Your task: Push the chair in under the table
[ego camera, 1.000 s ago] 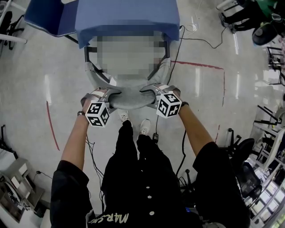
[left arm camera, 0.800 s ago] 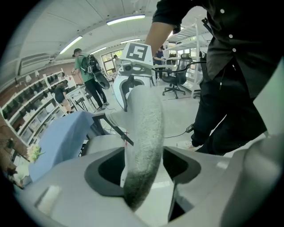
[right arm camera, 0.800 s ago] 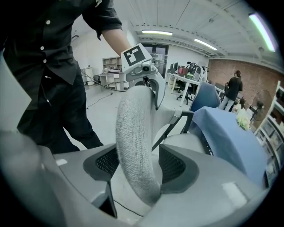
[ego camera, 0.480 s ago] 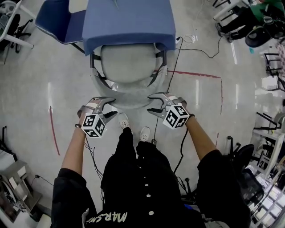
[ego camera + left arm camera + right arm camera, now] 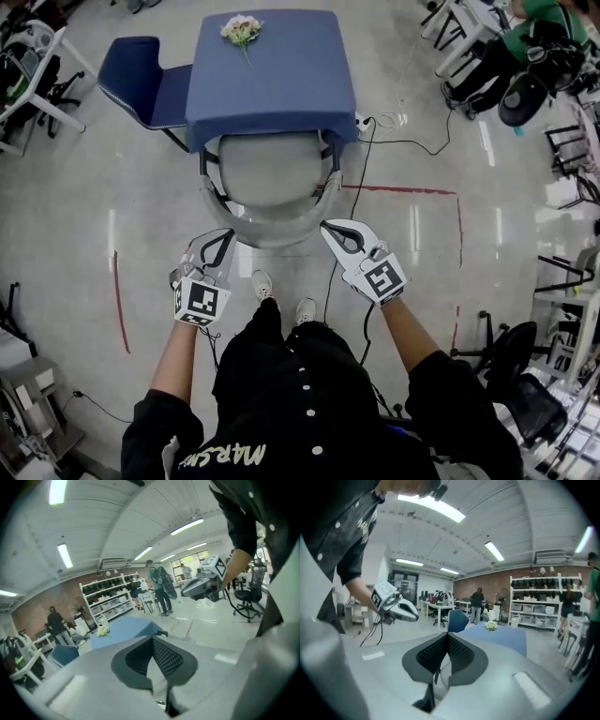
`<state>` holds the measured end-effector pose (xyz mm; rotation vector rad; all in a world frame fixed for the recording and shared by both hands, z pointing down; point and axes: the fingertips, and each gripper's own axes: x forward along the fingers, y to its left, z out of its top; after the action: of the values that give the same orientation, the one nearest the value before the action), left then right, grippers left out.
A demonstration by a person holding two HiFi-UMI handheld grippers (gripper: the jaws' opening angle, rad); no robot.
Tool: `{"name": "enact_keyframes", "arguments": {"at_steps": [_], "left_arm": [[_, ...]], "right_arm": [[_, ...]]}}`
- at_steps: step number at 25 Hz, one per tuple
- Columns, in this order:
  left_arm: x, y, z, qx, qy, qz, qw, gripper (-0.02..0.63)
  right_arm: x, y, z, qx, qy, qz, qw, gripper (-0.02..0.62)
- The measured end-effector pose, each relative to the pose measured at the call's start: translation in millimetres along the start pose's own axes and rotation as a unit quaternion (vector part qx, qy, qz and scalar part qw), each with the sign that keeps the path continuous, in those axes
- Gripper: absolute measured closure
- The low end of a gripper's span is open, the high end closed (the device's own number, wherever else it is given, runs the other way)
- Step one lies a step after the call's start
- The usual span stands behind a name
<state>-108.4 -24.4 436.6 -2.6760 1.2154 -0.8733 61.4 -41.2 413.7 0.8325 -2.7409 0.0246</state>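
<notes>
Glossy grey floor (image 5: 75, 216). Chair (image 5: 272, 178) upper centre, seat tucked under blue table (image 5: 272, 75). Left gripper (image 5: 227, 234), right gripper (image 5: 328, 226) just below chair back, both clenched, empty.

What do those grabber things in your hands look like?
The left gripper and right gripper are pale grey, pointed like beaks, with black bumpy pads. Each carries a white cube with black square markers. Black cables hang off them. The sleeves are short and black.
</notes>
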Motion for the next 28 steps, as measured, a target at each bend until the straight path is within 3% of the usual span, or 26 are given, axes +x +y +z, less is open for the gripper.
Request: {"name": "enact_keyframes", "arguments": {"at_steps": [3,6,17,28], "left_arm": [[-20,17,24,-0.064,-0.023,0.045,0.9967,0.600],[-40,25,51,-0.088,-0.051,0.068,0.9925,0.600],[-105,42,106,-0.136,-0.105,0.130,0.9765,0.600],[-161,60,123,-0.160,-0.140,0.196,0.9575,0.600]], "right_arm": [[-19,-14,22,0.074,-0.027,-0.055,0.995,0.569],[-39,-28,44,0.103,-0.048,-0.104,0.988,0.569],[-115,-42,119,0.104,-0.127,-0.193,0.967,0.569],[-151,-48,138,0.096,-0.148,-0.247,0.953,0.571]]}}
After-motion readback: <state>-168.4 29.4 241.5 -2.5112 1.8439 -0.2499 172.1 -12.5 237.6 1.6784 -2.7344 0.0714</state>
